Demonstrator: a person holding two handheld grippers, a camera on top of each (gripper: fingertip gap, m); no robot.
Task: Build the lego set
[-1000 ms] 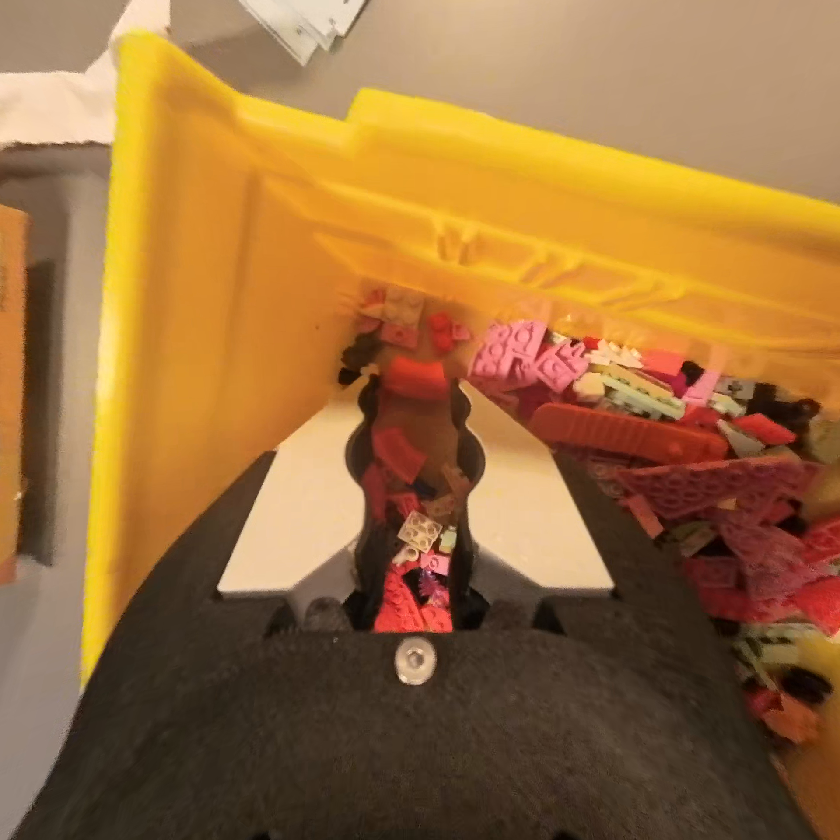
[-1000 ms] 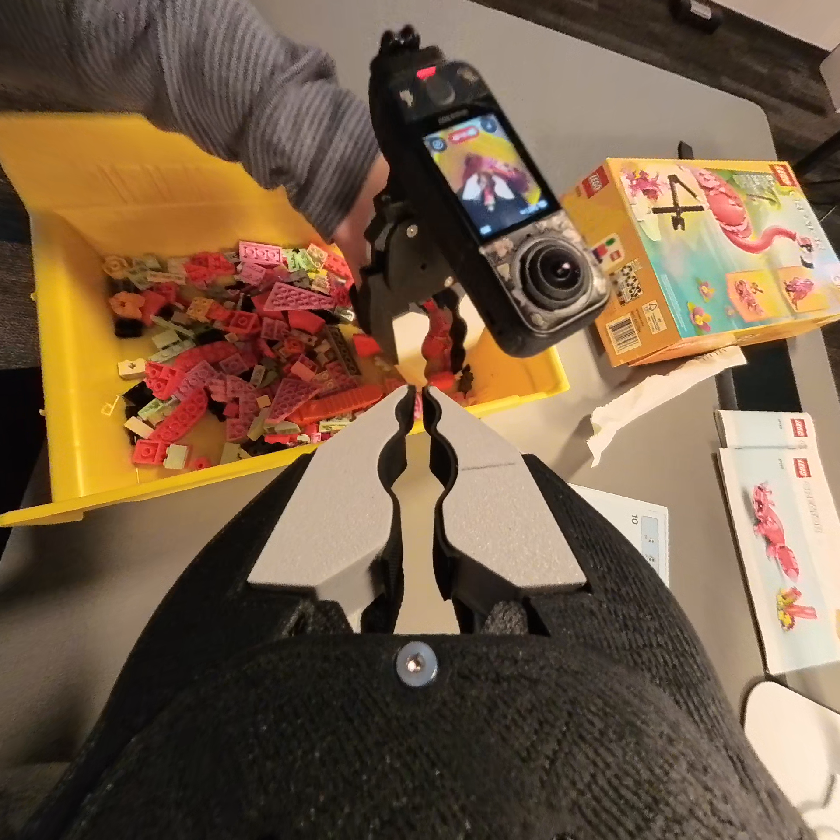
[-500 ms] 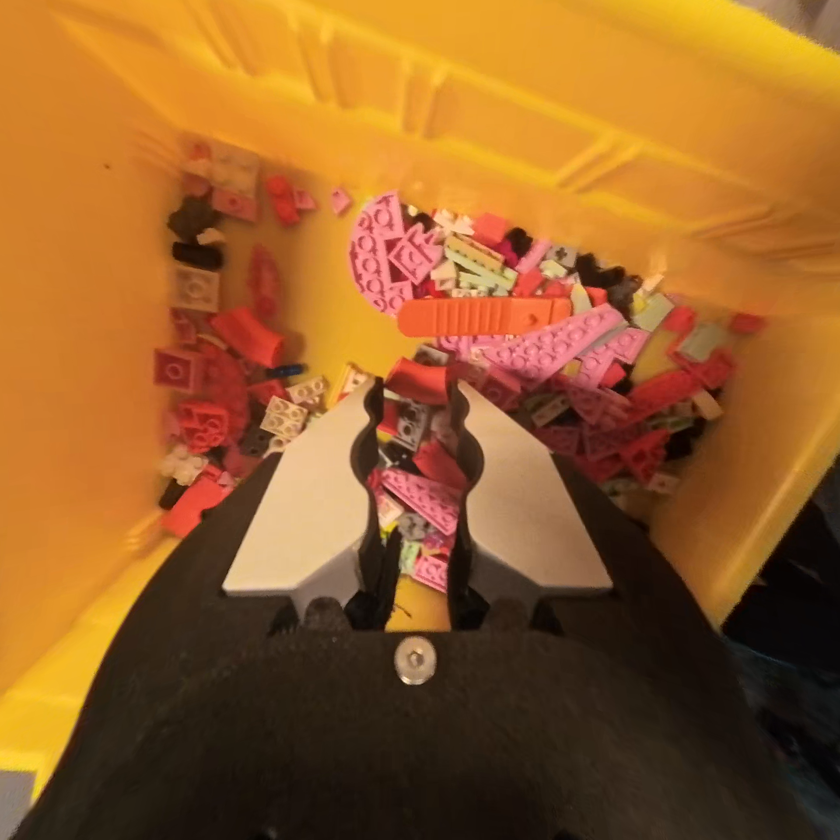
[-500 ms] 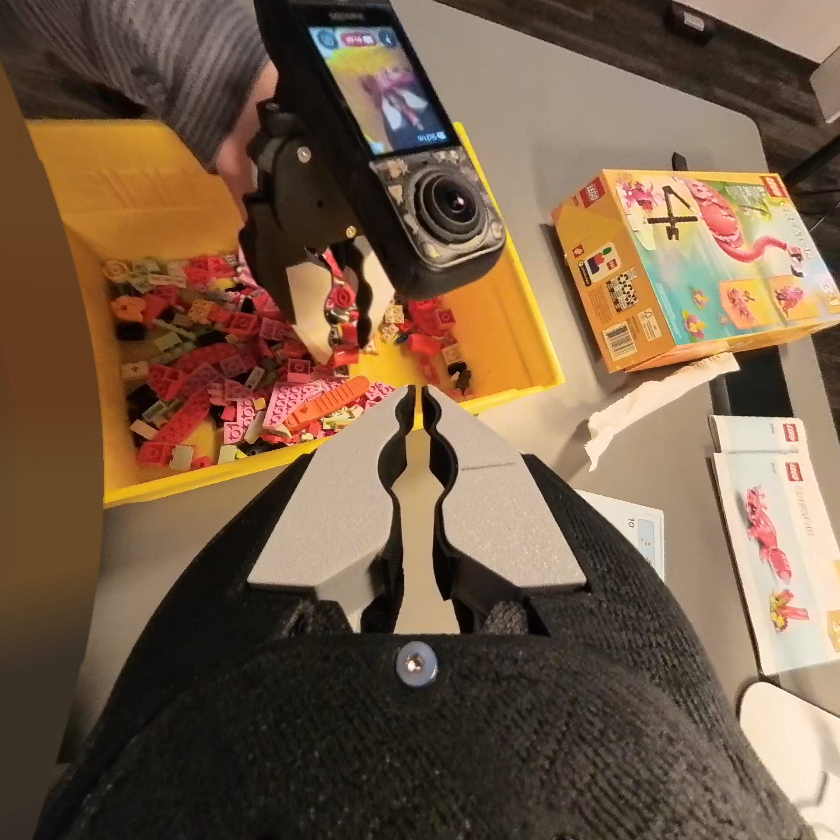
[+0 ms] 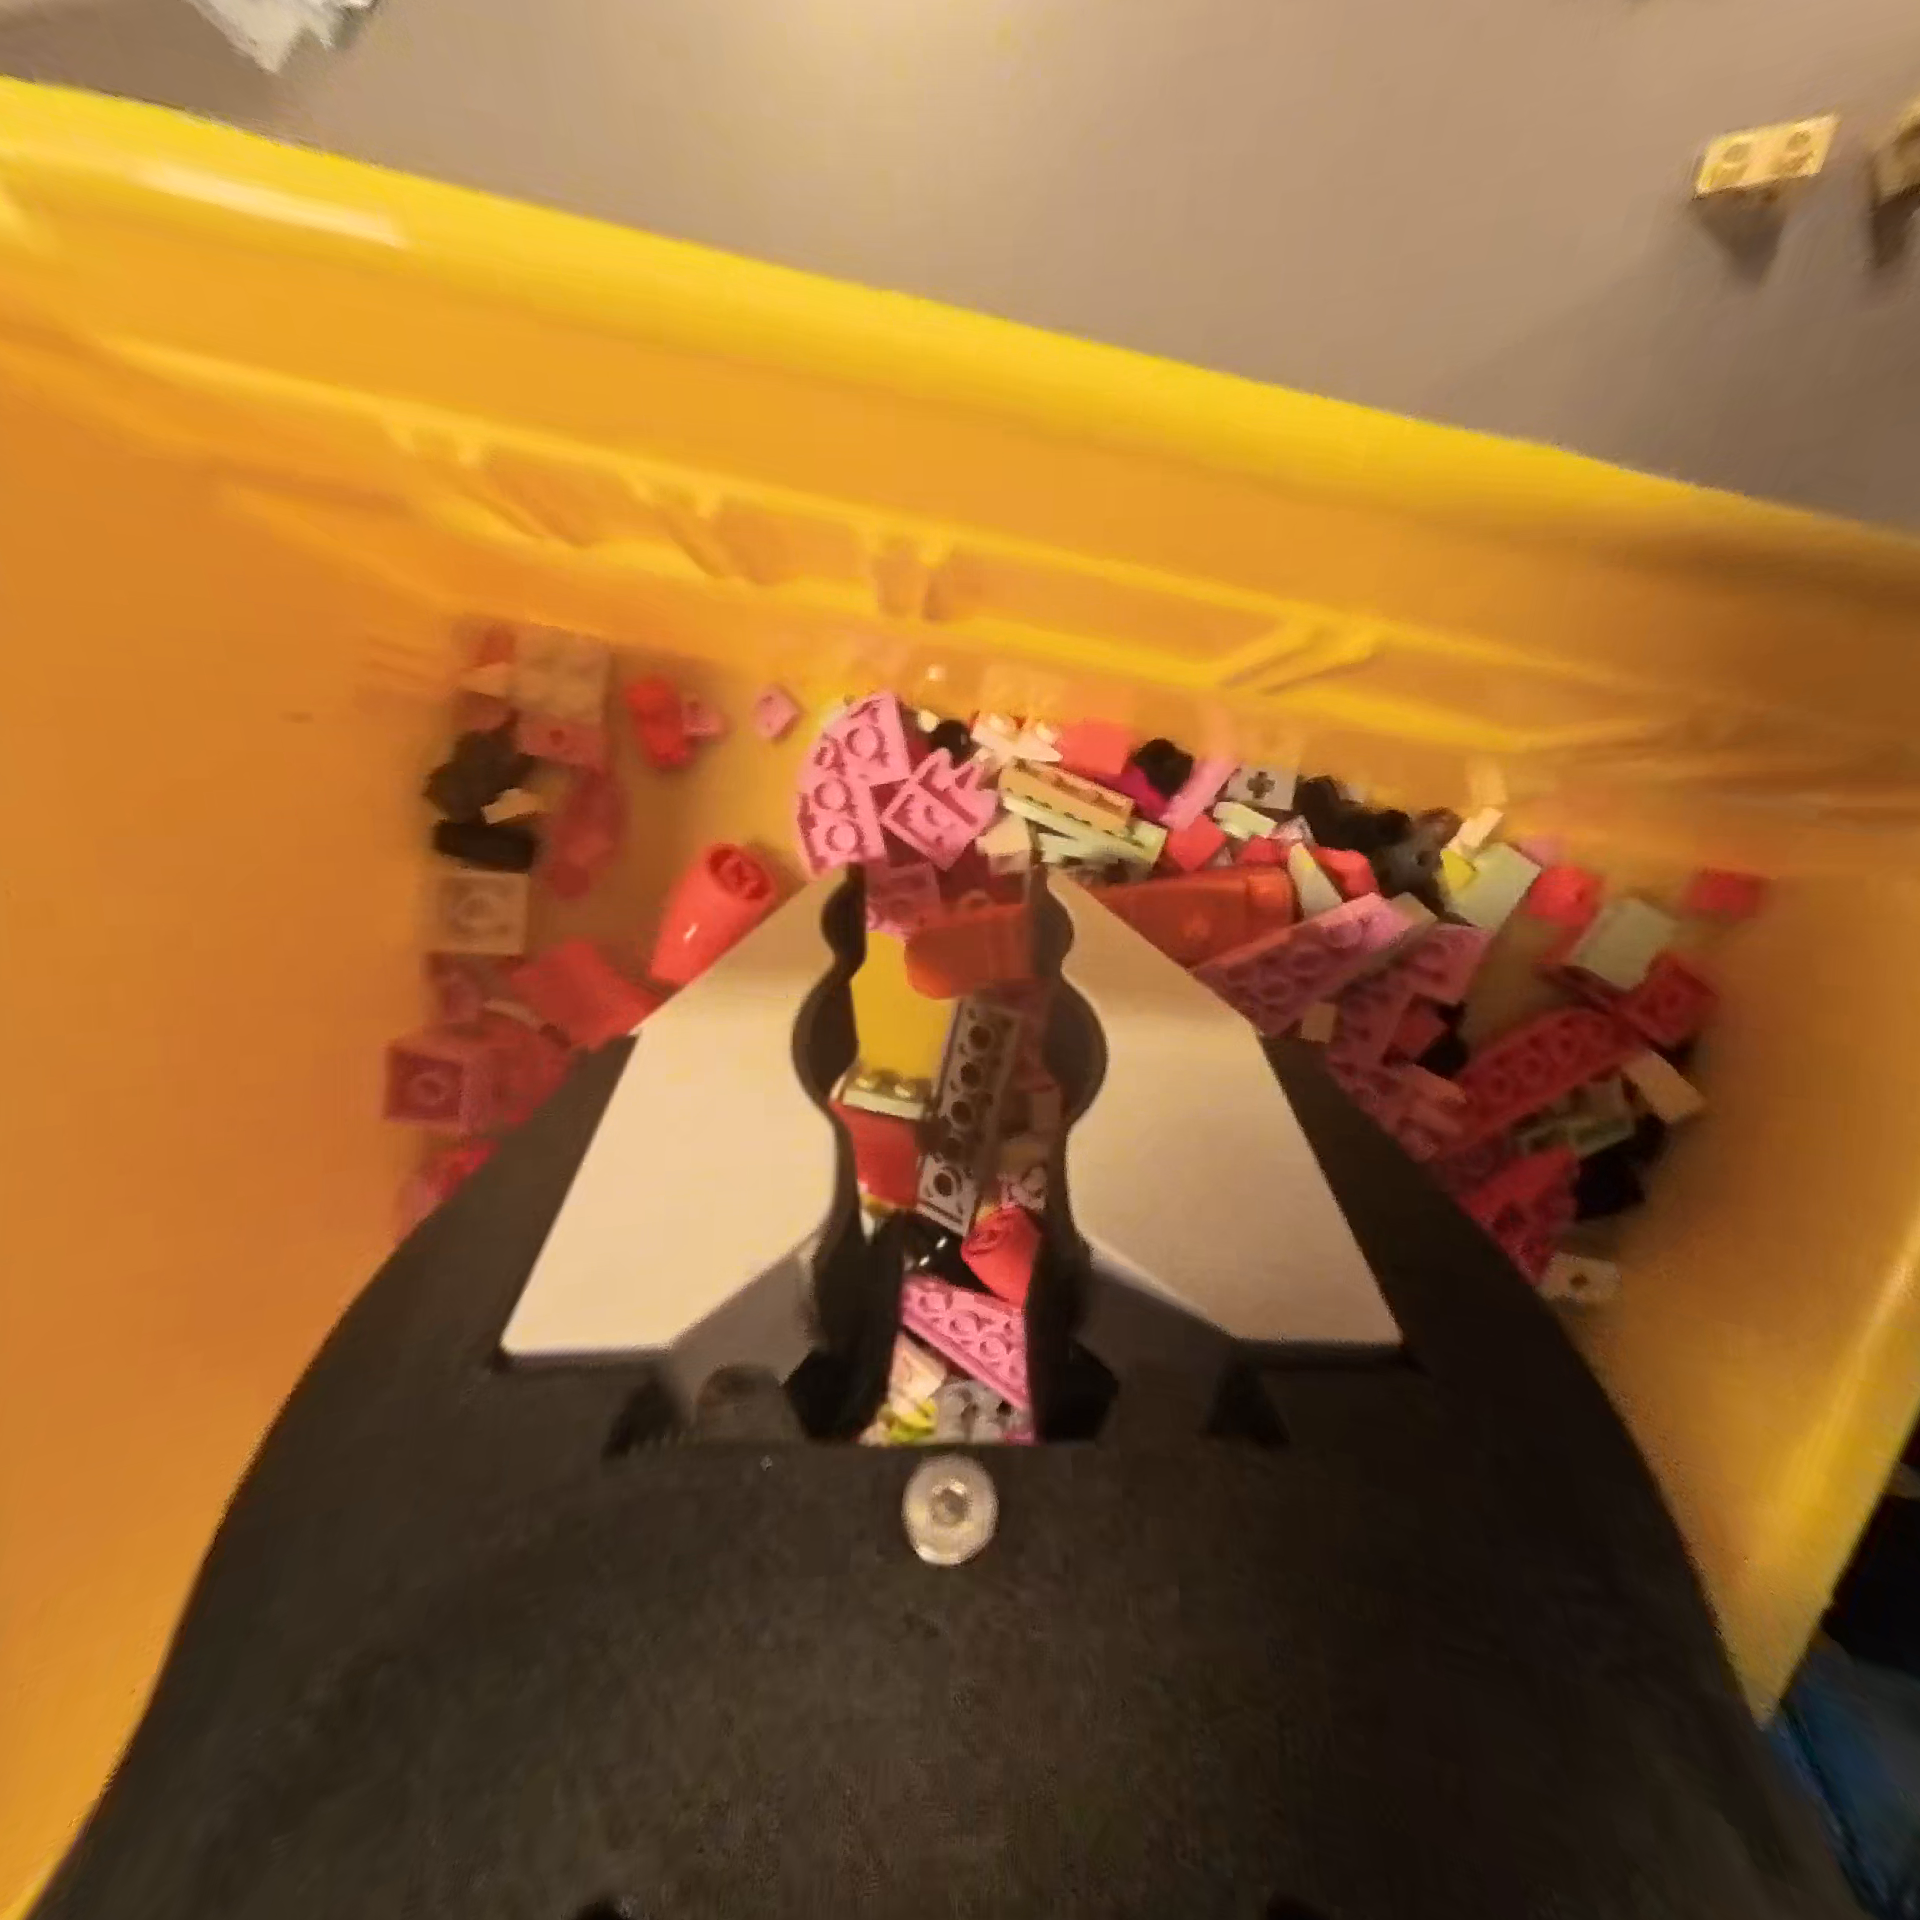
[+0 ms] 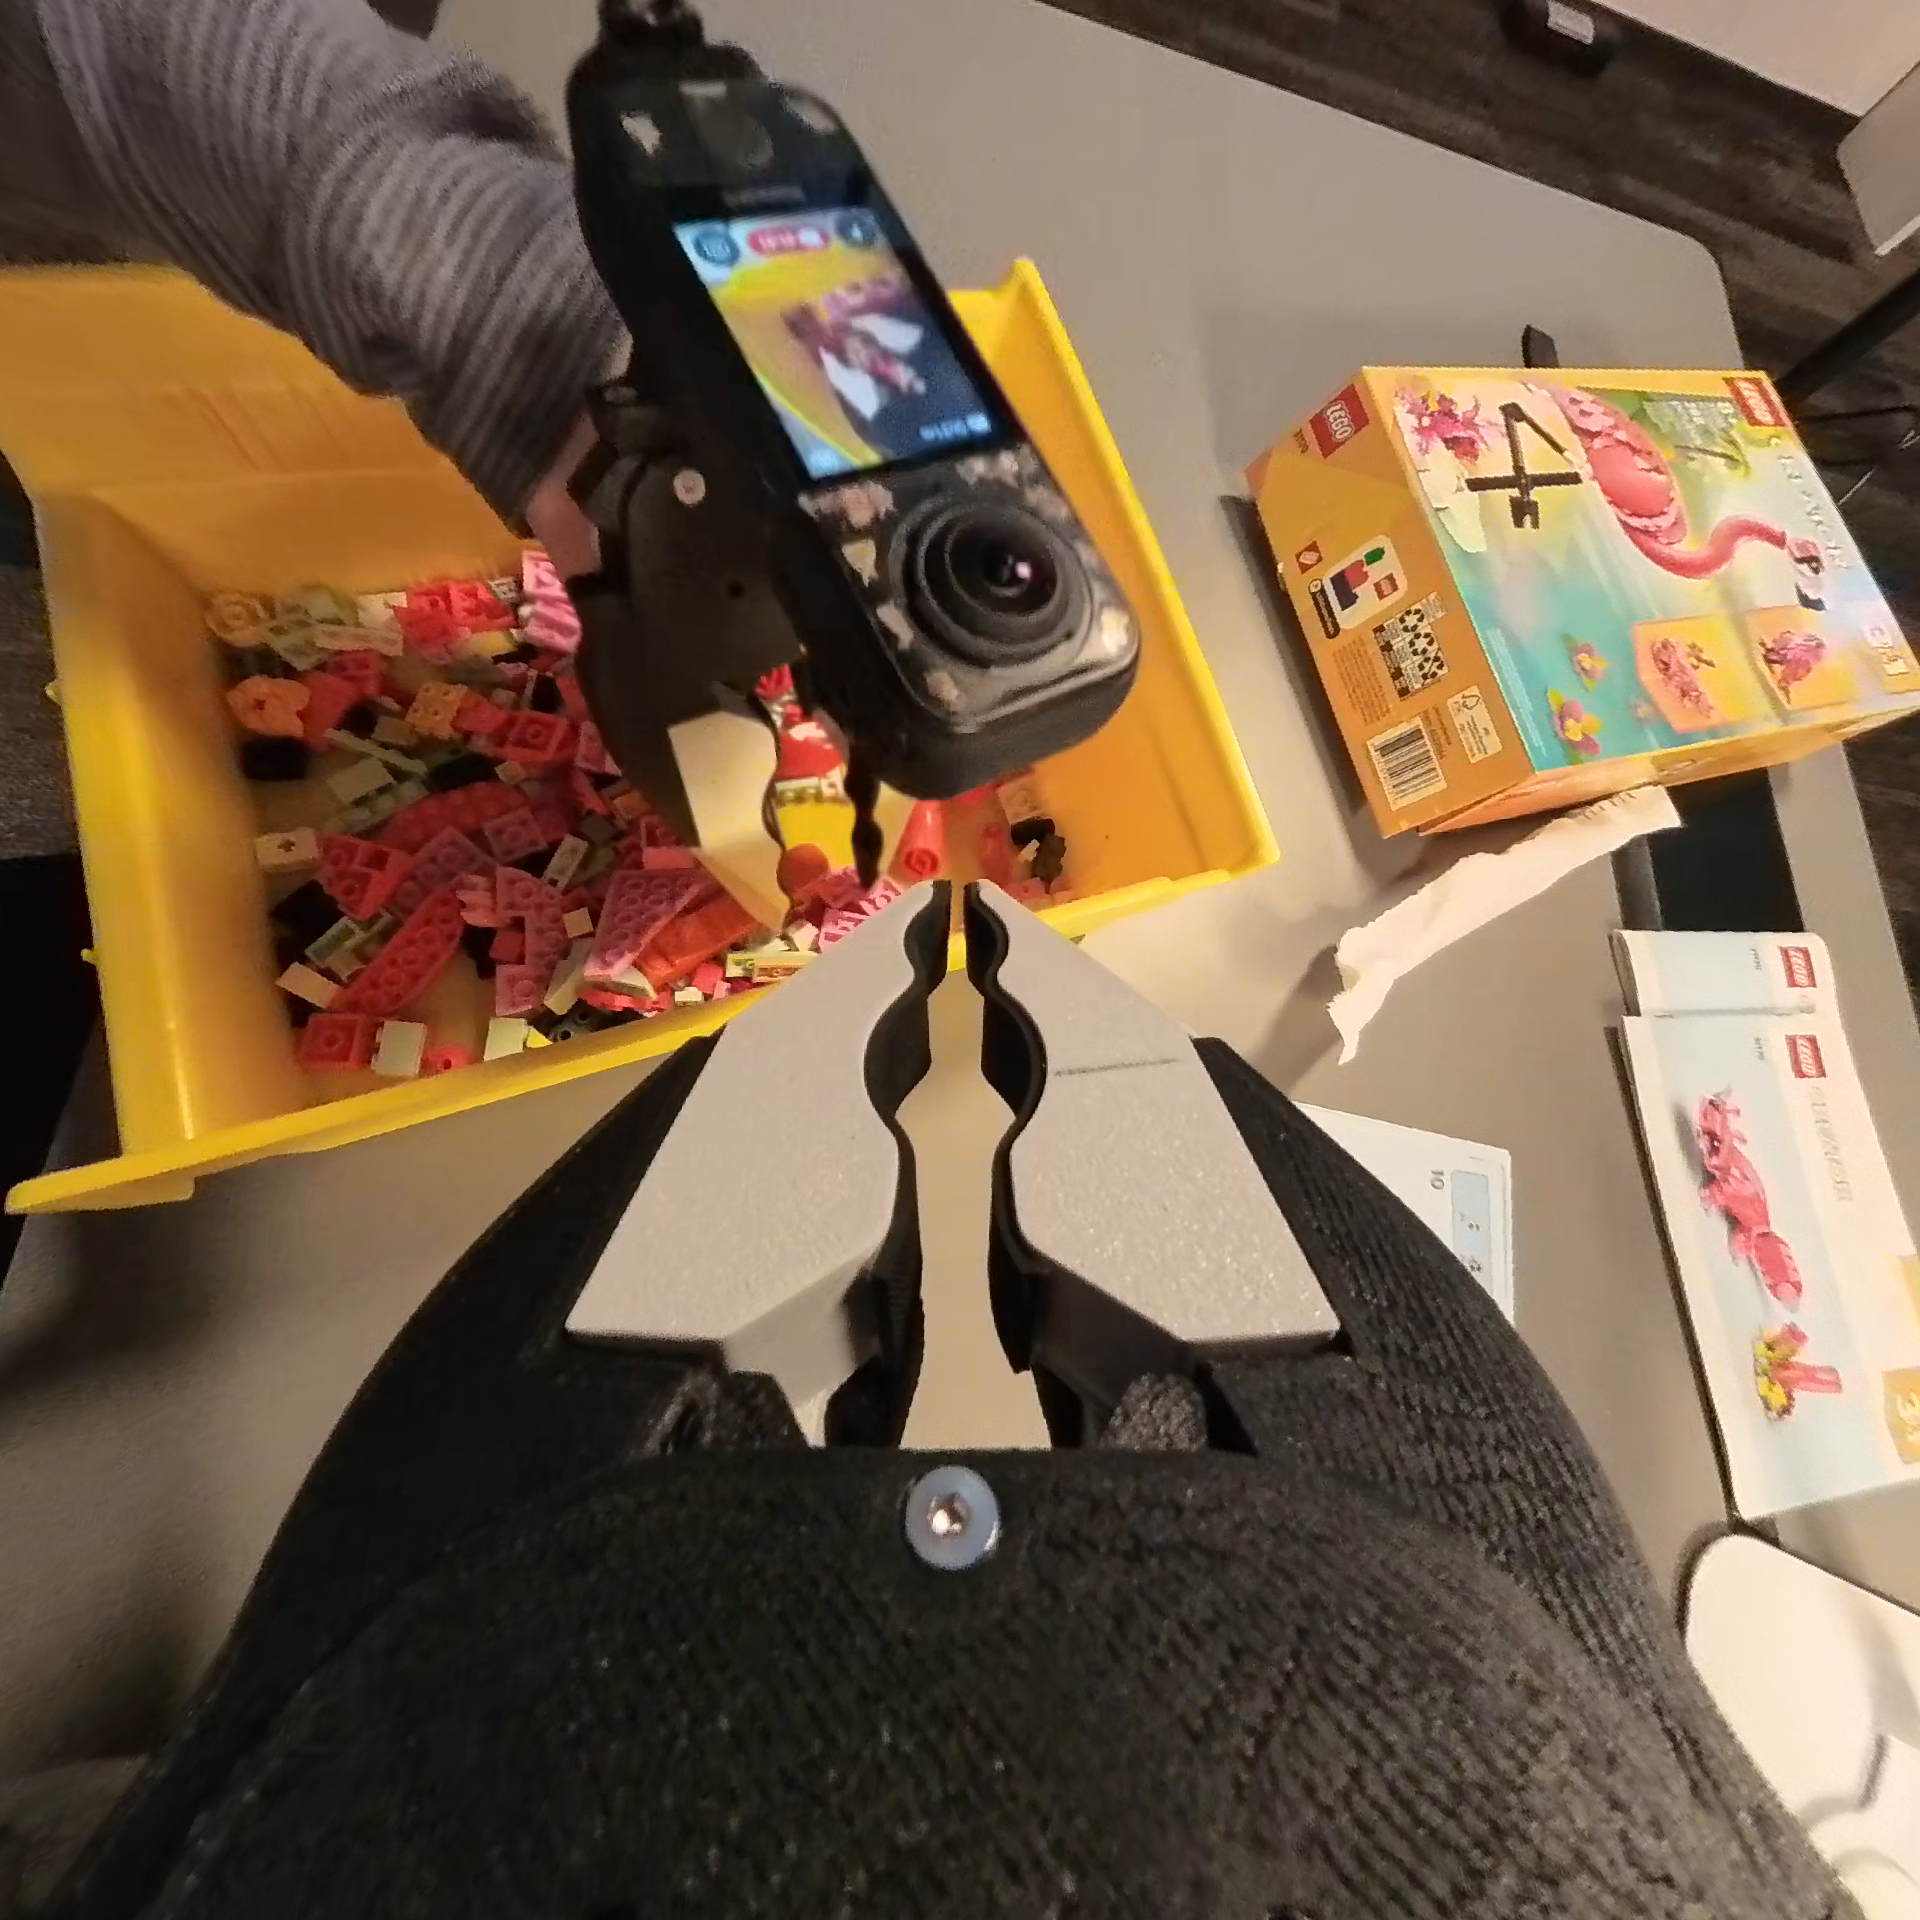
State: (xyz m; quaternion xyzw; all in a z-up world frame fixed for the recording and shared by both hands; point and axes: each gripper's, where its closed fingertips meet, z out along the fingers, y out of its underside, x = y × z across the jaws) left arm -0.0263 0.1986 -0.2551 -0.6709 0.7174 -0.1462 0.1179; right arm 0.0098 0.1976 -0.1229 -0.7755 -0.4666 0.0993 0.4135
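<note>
My left gripper (image 5: 951,914) hangs inside the yellow bin (image 5: 623,436), its fingers apart above the heap of pink, red and black building bricks (image 5: 1351,935). An orange-red piece (image 5: 966,951) and a grey holed beam (image 5: 971,1091) show in the gap, but the blur does not let me tell whether either pad touches them. A red cone-shaped piece (image 5: 717,914) lies just left of the tips. From the right wrist view, the left gripper (image 6: 821,842) points down into the bin (image 6: 156,935), carried by a hand in a grey striped sleeve (image 6: 343,239), with its camera (image 6: 883,499) on top. My right gripper (image 6: 957,899) hovers over the bin's near rim, fingers drawn together on nothing. On the grey table (image 6: 1299,260) to the right sit a printed cardboard box (image 6: 1558,592), torn white paper (image 6: 1455,914) and instruction booklets (image 6: 1766,1195).
</note>
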